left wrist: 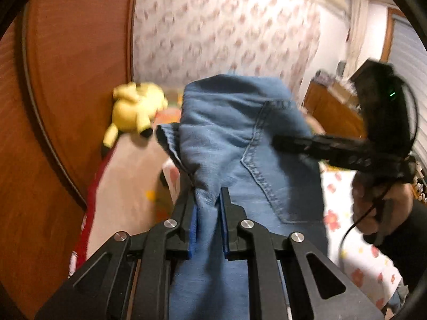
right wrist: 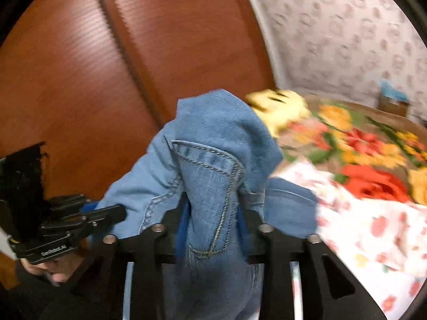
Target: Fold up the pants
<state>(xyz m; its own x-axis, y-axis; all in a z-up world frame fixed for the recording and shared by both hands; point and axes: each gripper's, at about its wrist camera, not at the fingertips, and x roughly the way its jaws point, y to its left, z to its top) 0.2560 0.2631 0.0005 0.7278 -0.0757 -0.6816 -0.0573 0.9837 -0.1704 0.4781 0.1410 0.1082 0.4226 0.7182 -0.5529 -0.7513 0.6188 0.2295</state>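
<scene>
Two grippers hoist blue denim pants [left wrist: 240, 138] off a bed w/ floral sheet [right wrist: 373, 229] — left gripper [left wrist: 208, 213] pinched shut on a bunched edge, right gripper [right wrist: 213, 213] w/ denim between its jaws, though whether the pads press is unclear. Likely held high so the fabric hangs straight before folding — yellow plush toy [left wrist: 133, 109] sits by the bed's far edge.
</scene>
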